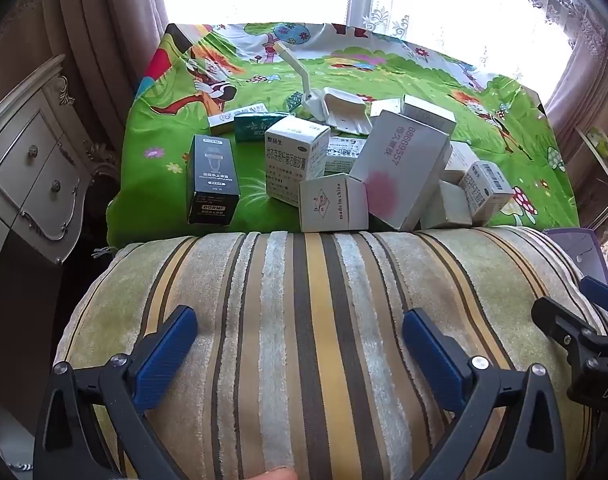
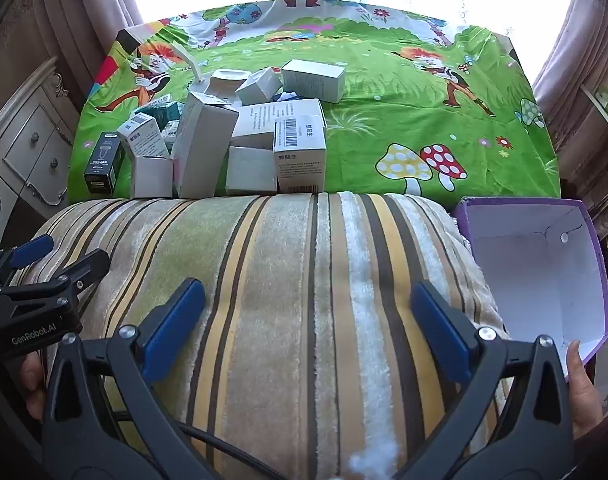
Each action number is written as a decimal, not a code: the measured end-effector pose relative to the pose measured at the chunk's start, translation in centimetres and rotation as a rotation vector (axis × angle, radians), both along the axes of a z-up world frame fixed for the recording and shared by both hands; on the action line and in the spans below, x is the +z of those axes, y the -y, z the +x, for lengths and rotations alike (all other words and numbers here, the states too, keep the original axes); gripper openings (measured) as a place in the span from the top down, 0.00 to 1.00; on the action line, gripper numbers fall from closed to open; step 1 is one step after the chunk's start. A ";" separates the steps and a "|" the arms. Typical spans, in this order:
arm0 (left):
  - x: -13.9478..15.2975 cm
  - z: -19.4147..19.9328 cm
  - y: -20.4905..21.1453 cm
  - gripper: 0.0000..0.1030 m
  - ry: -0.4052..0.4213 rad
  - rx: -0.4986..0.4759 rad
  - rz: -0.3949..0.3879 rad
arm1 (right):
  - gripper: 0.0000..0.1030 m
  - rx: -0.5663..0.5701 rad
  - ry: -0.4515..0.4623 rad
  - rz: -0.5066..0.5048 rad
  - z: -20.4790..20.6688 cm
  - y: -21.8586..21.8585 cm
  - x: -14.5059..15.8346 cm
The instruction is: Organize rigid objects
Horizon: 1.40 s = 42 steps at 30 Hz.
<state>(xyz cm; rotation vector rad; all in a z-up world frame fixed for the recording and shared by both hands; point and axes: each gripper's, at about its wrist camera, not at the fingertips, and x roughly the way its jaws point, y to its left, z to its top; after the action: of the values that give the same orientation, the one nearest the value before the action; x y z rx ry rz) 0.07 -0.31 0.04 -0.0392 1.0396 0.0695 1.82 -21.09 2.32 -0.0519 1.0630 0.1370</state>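
Observation:
Several small cardboard boxes lie in a pile (image 1: 384,168) on a green cartoon-print cloth (image 1: 444,80); the pile also shows in the right wrist view (image 2: 232,136). A black box (image 1: 213,180) stands at the pile's left, and it shows in the right wrist view (image 2: 103,162). A white plastic piece (image 1: 340,114) lies behind the pile. My left gripper (image 1: 300,340) is open and empty above a striped cushion (image 1: 304,300). My right gripper (image 2: 308,320) is open and empty above the same cushion (image 2: 284,260). An empty purple carton (image 2: 540,264) stands at the right.
A cream carved drawer cabinet (image 1: 32,168) stands to the left of the cloth. Curtains and a bright window are behind. The right gripper's body (image 1: 584,340) shows at the left wrist view's right edge.

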 end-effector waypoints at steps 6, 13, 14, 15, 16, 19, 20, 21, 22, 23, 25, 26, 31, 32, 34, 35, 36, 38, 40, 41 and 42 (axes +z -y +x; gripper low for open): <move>-0.3 0.2 1.9 0.00 -0.002 0.002 -0.001 | 0.00 -0.007 -0.001 0.007 0.0 0.2 0.0; 0.0 0.0 0.0 0.00 0.004 -0.002 -0.024 | 0.00 -0.002 0.000 0.000 -0.1 -0.3 0.1; 0.0 0.0 0.0 0.00 0.004 -0.001 -0.024 | 0.00 -0.002 -0.002 0.000 -0.1 -0.1 0.1; 0.0 0.0 0.1 0.00 0.004 -0.001 -0.025 | 0.00 -0.002 -0.001 0.001 -0.1 0.1 0.0; 0.0 -0.1 -0.1 0.00 0.005 -0.003 -0.026 | 0.00 -0.002 -0.001 0.001 -0.1 0.1 0.0; -0.1 -0.1 -0.2 0.00 0.003 -0.001 -0.033 | 0.00 -0.004 0.005 0.007 0.0 0.2 0.0; -0.2 -0.1 -0.3 0.00 0.002 0.000 -0.035 | 0.00 -0.005 0.007 0.008 0.0 0.3 0.0; -0.2 -0.1 -0.3 0.00 0.000 0.000 -0.038 | 0.00 -0.004 0.011 0.007 -0.1 0.2 0.0; -0.2 -0.1 -0.3 0.00 -0.001 0.001 -0.040 | 0.00 -0.004 0.011 0.007 -0.2 0.3 0.0; -0.2 -0.1 -0.3 0.00 -0.001 0.001 -0.042 | 0.00 -0.005 0.015 0.011 -0.2 0.3 0.0; -0.3 -0.1 -0.4 0.00 -0.003 0.003 -0.044 | 0.00 -0.005 0.021 0.011 -0.3 0.3 0.0; -0.3 0.0 -0.5 0.00 -0.004 0.003 -0.044 | 0.00 -0.005 0.021 0.009 -0.2 0.2 0.0; -0.4 0.0 -0.3 0.00 -0.007 0.005 -0.039 | 0.00 0.000 0.022 0.003 -0.1 0.1 -0.2; -0.4 0.0 -0.3 0.00 -0.007 0.005 -0.038 | 0.00 0.000 0.023 0.002 0.0 0.1 -0.2; -0.4 -0.1 -0.3 0.00 -0.007 0.005 -0.038 | 0.00 0.001 0.025 -0.002 0.0 0.1 -0.2; -0.4 0.0 -0.3 0.00 -0.006 0.004 -0.037 | 0.00 0.001 0.025 -0.003 0.0 0.1 -0.2; -0.4 -0.1 -0.3 0.00 -0.005 0.004 -0.037 | 0.00 0.001 0.026 -0.004 -0.1 0.1 -0.2; -0.3 -0.1 -0.3 0.00 -0.003 0.005 -0.038 | 0.00 0.002 0.024 -0.005 0.1 0.1 -0.3; -0.3 -0.1 -0.4 0.00 -0.001 0.005 -0.041 | 0.00 0.002 0.021 0.000 0.0 0.1 -0.2; -0.2 -0.2 -0.4 0.00 0.002 0.004 -0.044 | 0.00 0.002 0.019 0.011 0.0 0.2 -0.2; -0.2 -0.2 -0.4 0.00 0.005 0.003 -0.046 | 0.00 0.000 0.015 0.017 0.1 0.3 -0.2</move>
<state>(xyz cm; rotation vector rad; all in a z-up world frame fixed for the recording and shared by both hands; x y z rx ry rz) -0.16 0.12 -0.16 -0.0821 1.0359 0.0483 1.87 -21.43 2.15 -0.0377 1.0464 0.1456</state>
